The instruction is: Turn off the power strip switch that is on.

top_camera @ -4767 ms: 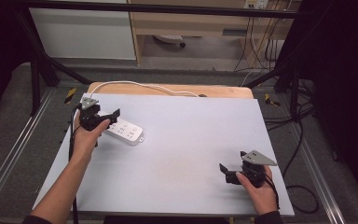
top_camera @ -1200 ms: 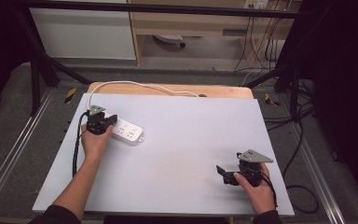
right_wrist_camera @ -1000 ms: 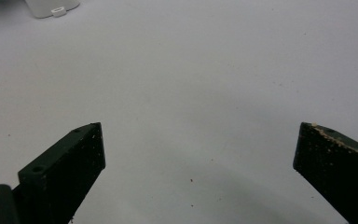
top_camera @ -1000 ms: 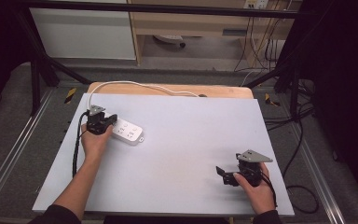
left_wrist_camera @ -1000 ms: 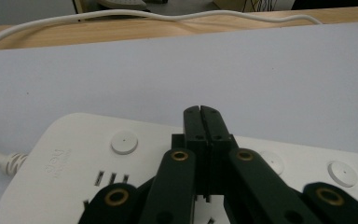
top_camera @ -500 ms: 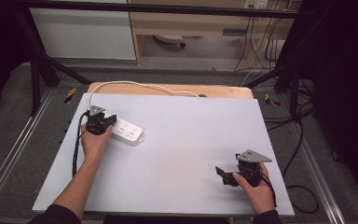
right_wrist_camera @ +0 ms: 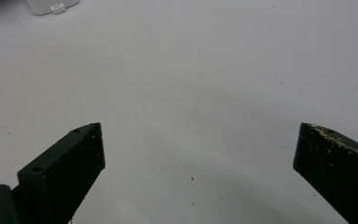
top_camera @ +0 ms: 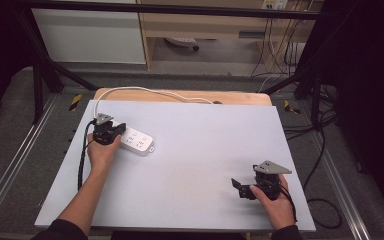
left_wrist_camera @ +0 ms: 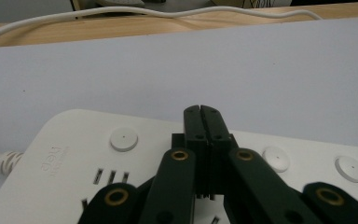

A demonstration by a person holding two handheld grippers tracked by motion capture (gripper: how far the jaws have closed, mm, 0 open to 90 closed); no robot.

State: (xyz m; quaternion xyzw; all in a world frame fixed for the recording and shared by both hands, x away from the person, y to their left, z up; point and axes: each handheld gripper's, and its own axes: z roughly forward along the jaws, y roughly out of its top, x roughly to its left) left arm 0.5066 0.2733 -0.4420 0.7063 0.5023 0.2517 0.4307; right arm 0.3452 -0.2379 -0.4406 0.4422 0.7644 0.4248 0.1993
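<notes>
A white power strip [top_camera: 137, 141] lies on the table's left half, its white cable [top_camera: 145, 90] looping off toward the far edge. My left gripper [top_camera: 119, 131] is shut, nothing between its jaws, and sits low over the strip's cable end. In the left gripper view the joined tips [left_wrist_camera: 200, 111] rest above the power strip [left_wrist_camera: 70, 142], between two round buttons. My right gripper [top_camera: 238, 186] is held at the near right with its jaws wide open. The right gripper view has the gripper [right_wrist_camera: 200, 135] over bare table, with the strip's end [right_wrist_camera: 51, 5] far off.
The pale grey table board [top_camera: 205, 145] lies on a wooden top [top_camera: 230, 97]. Black frame posts and metal rails stand to both sides. Dark cables hang off the right edge [top_camera: 320, 150]. A white cabinet [top_camera: 90, 30] stands beyond the table.
Since 4.8 s ago my left gripper has come down closer onto the power strip's end and the right gripper has shifted slightly left. Nothing has moved over the last second.
</notes>
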